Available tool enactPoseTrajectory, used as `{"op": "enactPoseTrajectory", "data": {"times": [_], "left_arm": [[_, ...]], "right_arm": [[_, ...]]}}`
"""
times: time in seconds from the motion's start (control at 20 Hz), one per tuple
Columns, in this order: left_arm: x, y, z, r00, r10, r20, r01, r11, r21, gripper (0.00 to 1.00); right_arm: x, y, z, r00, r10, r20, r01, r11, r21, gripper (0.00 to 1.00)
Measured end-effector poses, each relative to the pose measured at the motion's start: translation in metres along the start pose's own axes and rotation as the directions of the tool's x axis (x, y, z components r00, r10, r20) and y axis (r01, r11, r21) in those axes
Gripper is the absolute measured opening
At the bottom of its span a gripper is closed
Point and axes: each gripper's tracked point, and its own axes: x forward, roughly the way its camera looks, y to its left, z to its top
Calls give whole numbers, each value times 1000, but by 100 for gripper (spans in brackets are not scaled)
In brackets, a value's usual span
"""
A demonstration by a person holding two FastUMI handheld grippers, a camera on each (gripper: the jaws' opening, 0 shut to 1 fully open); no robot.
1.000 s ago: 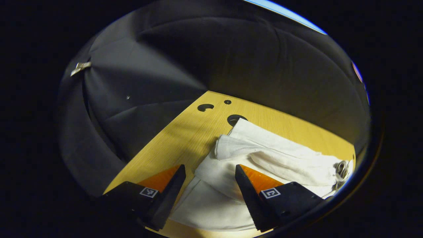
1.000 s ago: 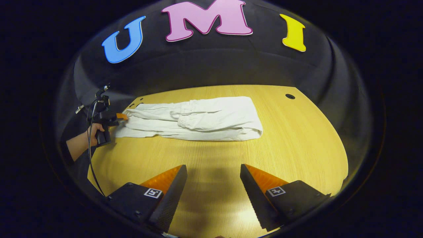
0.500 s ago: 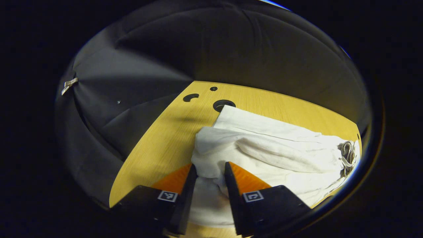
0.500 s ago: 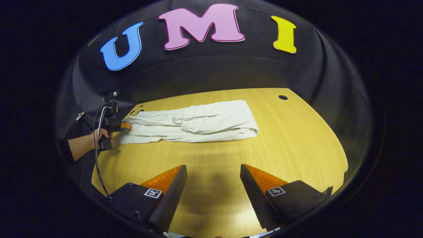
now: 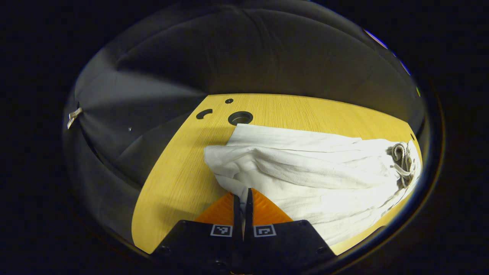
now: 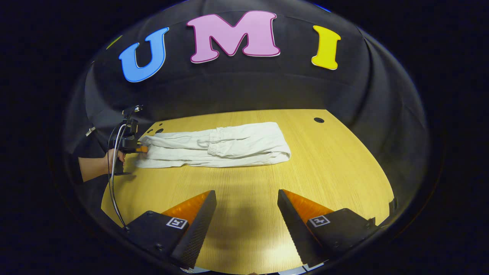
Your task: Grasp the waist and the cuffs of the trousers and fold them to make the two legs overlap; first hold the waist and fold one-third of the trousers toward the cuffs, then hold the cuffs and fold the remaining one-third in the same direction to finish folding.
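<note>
Already the left gripper [image 5: 242, 200] is pinched closed on the cuff end of the trousers [image 6: 217, 144], whose long axis runs along the table's [image 6: 328, 168] far edge towards the waist, while the right gripper [image 6: 246, 214] gapes empty, well apart near the front edge.

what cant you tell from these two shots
- Left gripper view: how much of the trousers sits between the shut fingers; they cover the pinch.
- Same view: the trousers' near edge, cut off by the rim.
- Right gripper view: the left gripper is too small to read its grip.
</note>
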Motion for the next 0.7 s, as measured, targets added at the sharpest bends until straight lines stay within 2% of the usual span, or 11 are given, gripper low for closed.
{"op": "enactPoseTrajectory", "data": {"times": [0.1,0.25,0.4,0.7], "left_arm": [[-8,2,-3,1000,-10,-10,9,998,-62,6],[-31,-4,12,998,-43,45,52,975,-216,5],[-61,-13,36,994,-47,98,67,976,-207,5],[-121,-81,96,973,-80,215,128,968,-216,5]], "right_arm": [[-5,-10,-3,1000,-20,13,20,1000,-23,99],[-12,-20,-9,1000,-17,10,17,1000,9,99],[-10,-34,-14,1000,-9,-3,10,999,41,98],[-7,-82,15,999,23,42,-24,1000,19,99]]}}
